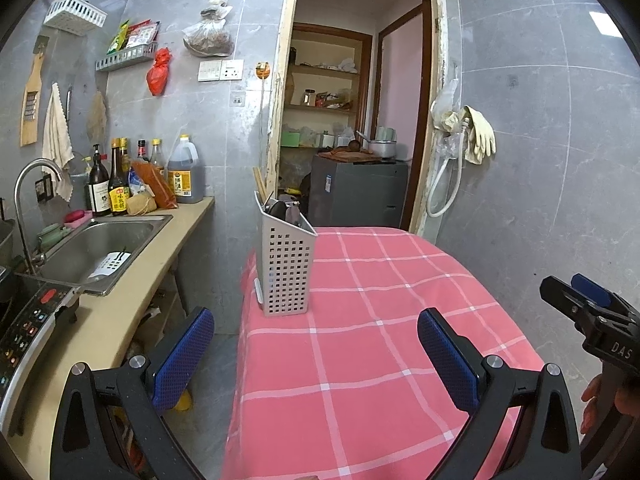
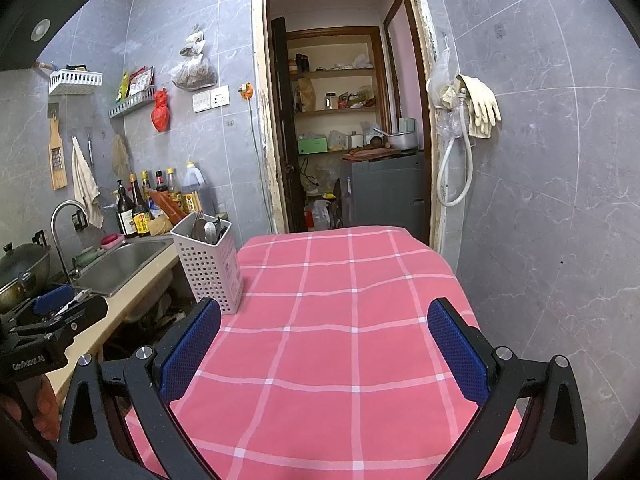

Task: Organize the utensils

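Left wrist view, utensil holder [image 1: 286, 264], checked tablecloth [image 1: 380, 320]

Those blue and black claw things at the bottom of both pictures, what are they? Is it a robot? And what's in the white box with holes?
It is not a robot. A person holds a grabbing tool in each hand, and each tool has a small camera looking forward past its two blue pads. One picture comes from the left claw, the other from the right claw. Both claws are open and hold nothing. They hover over a table with a pink checked cloth. On its left edge stands the white holder, with spoons and other utensils standing inside. Beside the table is a kitchen sink.
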Motion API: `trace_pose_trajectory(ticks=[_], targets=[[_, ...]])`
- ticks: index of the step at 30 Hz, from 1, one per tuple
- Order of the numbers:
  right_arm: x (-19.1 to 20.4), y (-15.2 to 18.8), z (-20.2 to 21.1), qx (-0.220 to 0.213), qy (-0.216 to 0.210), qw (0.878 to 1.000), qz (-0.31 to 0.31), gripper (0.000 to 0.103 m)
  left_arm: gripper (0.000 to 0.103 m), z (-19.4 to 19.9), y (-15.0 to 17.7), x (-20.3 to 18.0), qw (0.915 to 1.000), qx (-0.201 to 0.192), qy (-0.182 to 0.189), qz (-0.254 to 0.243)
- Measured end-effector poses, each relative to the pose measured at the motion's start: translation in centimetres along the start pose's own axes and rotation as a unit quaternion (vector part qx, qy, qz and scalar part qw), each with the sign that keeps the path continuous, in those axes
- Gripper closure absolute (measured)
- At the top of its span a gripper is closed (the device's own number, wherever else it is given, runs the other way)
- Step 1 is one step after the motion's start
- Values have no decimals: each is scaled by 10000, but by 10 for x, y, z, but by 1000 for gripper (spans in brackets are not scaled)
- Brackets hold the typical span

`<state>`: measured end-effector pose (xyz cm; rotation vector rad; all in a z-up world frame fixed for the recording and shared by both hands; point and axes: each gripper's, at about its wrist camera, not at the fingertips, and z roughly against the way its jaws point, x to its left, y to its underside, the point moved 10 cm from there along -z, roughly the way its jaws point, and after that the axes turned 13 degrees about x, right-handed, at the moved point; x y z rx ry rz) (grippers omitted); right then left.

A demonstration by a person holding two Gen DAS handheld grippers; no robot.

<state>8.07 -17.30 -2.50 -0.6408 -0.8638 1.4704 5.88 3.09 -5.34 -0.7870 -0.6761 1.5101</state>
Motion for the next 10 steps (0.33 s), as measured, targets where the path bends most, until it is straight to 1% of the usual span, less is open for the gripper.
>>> trace_pose_trajectory(ticks=[10], targets=[[1, 5, 0, 67, 5, 10000, -17, 1, 1, 0, 1, 2, 10000, 34, -19, 38]])
